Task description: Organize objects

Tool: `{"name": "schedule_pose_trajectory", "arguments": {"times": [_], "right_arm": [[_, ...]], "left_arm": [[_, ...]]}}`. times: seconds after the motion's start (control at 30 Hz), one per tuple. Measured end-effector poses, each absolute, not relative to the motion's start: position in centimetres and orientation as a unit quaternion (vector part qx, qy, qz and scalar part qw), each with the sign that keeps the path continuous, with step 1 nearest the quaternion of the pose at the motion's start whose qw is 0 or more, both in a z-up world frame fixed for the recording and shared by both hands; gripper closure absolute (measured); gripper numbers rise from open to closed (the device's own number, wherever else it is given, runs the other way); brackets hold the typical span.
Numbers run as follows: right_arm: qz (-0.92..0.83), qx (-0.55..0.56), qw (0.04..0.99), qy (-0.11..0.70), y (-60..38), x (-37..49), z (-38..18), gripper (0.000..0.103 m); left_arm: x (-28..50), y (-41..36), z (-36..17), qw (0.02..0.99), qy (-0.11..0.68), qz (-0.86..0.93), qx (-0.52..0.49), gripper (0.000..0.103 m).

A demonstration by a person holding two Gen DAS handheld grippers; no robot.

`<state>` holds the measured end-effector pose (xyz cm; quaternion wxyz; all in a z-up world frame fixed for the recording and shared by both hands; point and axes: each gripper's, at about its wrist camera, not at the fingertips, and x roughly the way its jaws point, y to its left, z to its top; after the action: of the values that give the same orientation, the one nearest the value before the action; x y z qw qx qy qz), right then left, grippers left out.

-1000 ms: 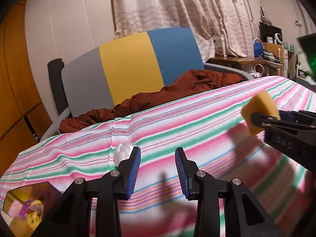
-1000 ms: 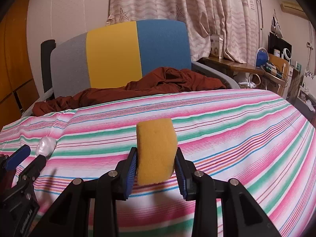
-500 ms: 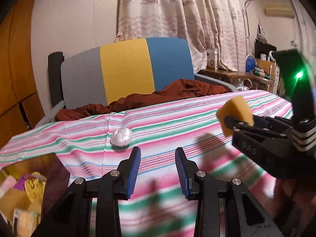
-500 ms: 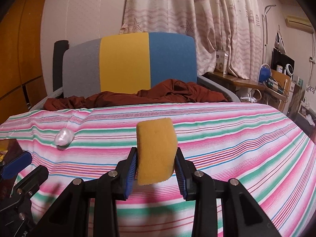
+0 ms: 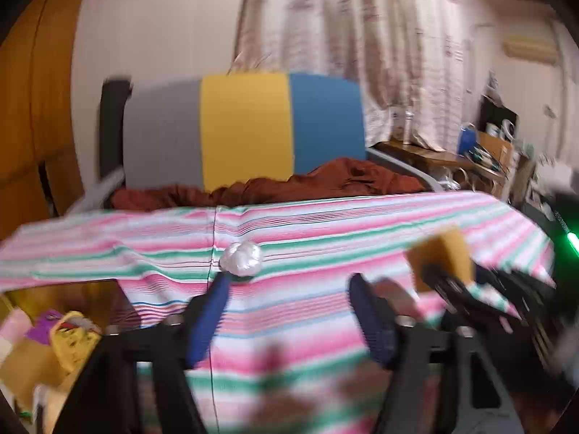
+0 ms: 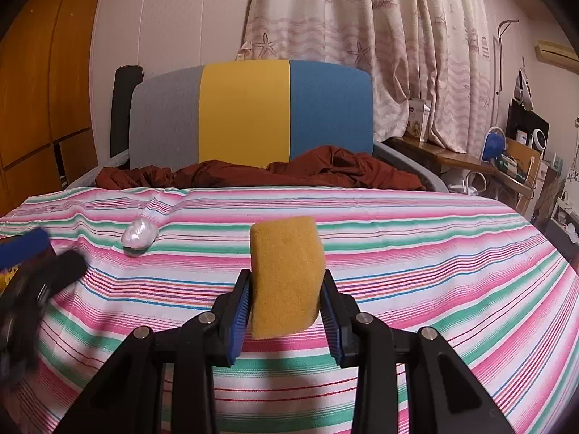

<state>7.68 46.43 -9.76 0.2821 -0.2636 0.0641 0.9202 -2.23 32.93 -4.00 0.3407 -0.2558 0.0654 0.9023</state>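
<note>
My right gripper (image 6: pixel 286 293) is shut on a yellow sponge (image 6: pixel 286 275) and holds it above the striped cloth (image 6: pixel 416 253). The sponge also shows in the left wrist view (image 5: pixel 443 256), at the right. A crumpled white plastic ball (image 6: pixel 139 237) lies on the cloth to the left; in the left wrist view (image 5: pixel 241 258) it sits just beyond my left gripper (image 5: pixel 289 289), which is open and empty. The left gripper appears blurred at the left edge of the right wrist view (image 6: pixel 36 256).
A box of mixed small items (image 5: pixel 54 332) sits low at the left beside the cloth's edge. A brown blanket (image 6: pixel 260 171) and a grey-yellow-blue headboard (image 6: pixel 246 112) lie behind. A cluttered desk (image 6: pixel 506 166) stands at the right.
Both grippers have pulled back and up from the cloth. The left gripper's jaws have opened wider. The right gripper still holds the sponge.
</note>
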Motion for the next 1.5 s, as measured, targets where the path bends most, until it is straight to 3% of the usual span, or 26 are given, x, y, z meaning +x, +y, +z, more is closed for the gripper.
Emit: {"name": "schedule_pose_trajectory", "arguments": {"times": [0.17,0.3,0.37,0.4,0.43,0.47,0.6,1.13,1.5], "right_arm": [[0.919,-0.266,0.279,0.082,47.0,7.8,-10.0,0.067],[0.919,-0.263,0.277,0.096,47.5,8.2,-10.2,0.067],[0.919,-0.264,0.275,0.101,47.6,8.2,-10.2,0.067],[0.919,-0.265,0.275,0.103,47.7,8.2,-10.2,0.067],[0.918,-0.266,0.274,0.104,47.7,8.2,-10.3,0.067],[0.918,-0.267,0.273,0.107,47.8,8.2,-10.3,0.067],[0.917,-0.268,0.273,0.11,47.9,8.2,-10.4,0.067],[0.919,-0.259,0.287,0.082,46.9,7.9,-9.9,0.067],[0.923,-0.255,0.287,0.042,45.0,7.8,-9.5,0.067]], "left_arm": [[-10.0,35.0,-5.7,0.278,0.035,0.898,-0.34,0.031],[-13.7,36.8,-7.7,0.253,0.058,0.891,-0.374,0.032],[-14.5,37.8,-8.5,0.253,0.075,0.886,-0.38,0.038],[-14.9,38.3,-8.9,0.255,0.082,0.884,-0.384,0.043],[-15.2,38.6,-9.4,0.255,0.084,0.879,-0.394,0.055],[-15.6,38.6,-9.8,0.256,0.077,0.874,-0.407,0.059],[-15.5,38.3,-9.9,0.262,0.054,0.877,-0.4,0.064],[-5.1,32.0,-8.1,0.308,-0.021,0.884,-0.35,0.064],[2.6,27.5,-6.1,0.345,0.01,0.891,-0.296,0.064]]}}
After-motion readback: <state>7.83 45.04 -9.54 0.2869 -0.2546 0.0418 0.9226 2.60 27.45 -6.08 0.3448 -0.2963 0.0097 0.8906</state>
